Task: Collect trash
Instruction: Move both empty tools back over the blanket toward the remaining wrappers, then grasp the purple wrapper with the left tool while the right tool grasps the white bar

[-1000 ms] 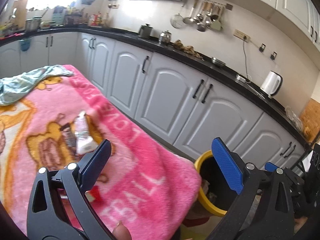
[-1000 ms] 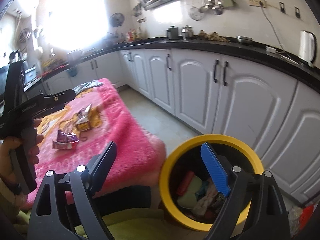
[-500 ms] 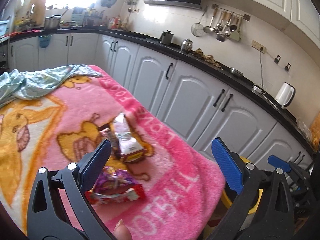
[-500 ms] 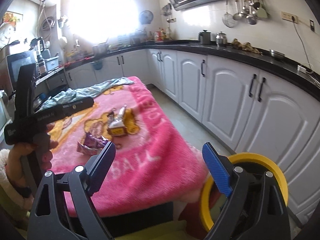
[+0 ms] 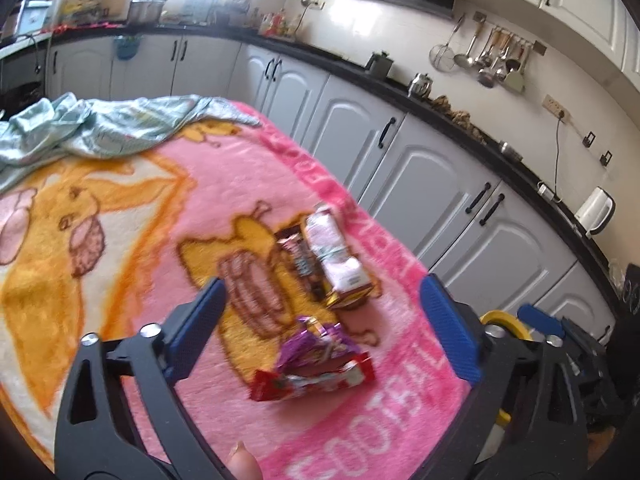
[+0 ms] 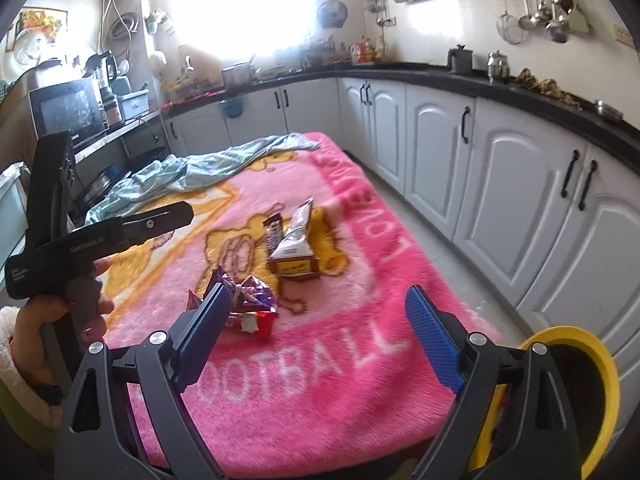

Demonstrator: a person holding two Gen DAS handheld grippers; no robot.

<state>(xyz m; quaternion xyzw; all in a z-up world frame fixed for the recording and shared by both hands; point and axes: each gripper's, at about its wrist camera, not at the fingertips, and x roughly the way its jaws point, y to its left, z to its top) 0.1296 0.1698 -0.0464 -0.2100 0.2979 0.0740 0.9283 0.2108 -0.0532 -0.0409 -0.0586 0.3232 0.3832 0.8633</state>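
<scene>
Left gripper (image 5: 324, 320): jaws wide apart and closing, nothing pressed between the pads; it hangs above the wrappers.
Right gripper (image 6: 316, 336): jaws spread wide, empty, above the blanket's near end.
Purple and red wrappers (image 5: 316, 364): crumpled together on the pink blanket (image 5: 168, 208), between the left gripper's blue pads in that view, near the blanket's near right corner.
White snack packet (image 5: 336, 260): flat on the blanket beyond the crumpled pair, a dark bar wrapper (image 5: 298, 258) touching its left side.
Yellow bin (image 6: 588, 368): on the floor just off the blanket's near right corner, rim partly hidden by the right gripper.
Blanket edge: right side drops to a strip of bare tiled floor (image 6: 436, 240) running along the grey cabinets (image 6: 512, 200).
Green cloth (image 5: 100, 128): bunched at the blanket's far end, well apart from the trash.
Open room: bare blanket left of the wrappers.
</scene>
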